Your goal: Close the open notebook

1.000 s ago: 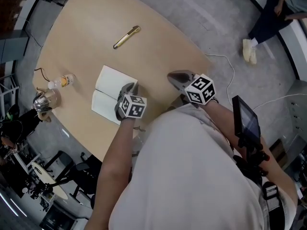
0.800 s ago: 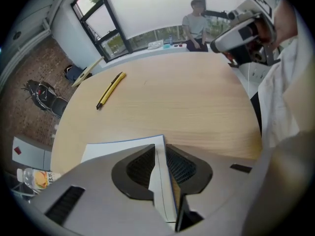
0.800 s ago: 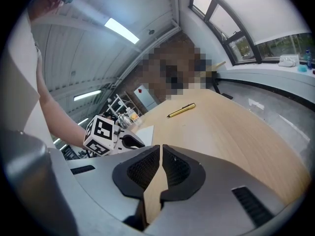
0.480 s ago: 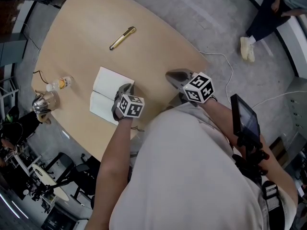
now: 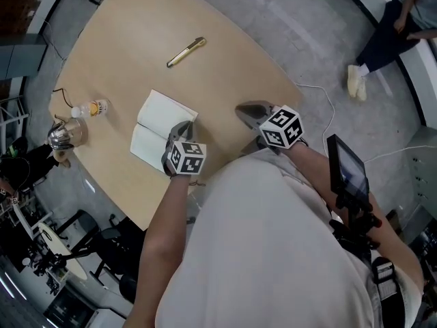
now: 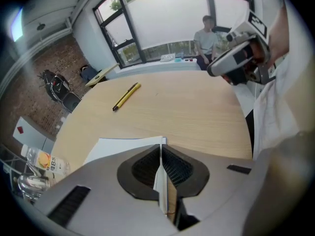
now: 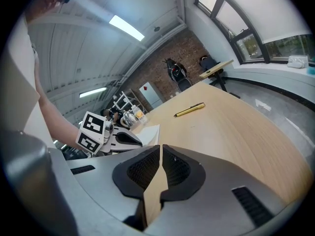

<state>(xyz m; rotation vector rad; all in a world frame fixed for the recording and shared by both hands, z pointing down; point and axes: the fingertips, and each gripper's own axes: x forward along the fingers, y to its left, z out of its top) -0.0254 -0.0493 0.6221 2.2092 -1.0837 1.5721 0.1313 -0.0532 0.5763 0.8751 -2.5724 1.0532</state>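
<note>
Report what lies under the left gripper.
The open notebook lies on the table beneath the left gripper, whose jaws have just been closing on its page edge. The gripper hides the notebook's corner beneath it, so that part cannot be seen.

Rounded pale wooden table [image 5: 232, 53] on grey concrete floor [image 5: 307, 26]. Large dark-framed windows [image 6: 167, 18] along far wall, brick wall [image 7: 189, 43] at left. Strip lights [image 7: 127, 27] overhead. Dark chairs [image 5: 102, 241] near left; possibly a parked motorbike [image 6: 53, 81] by the brick.
</note>
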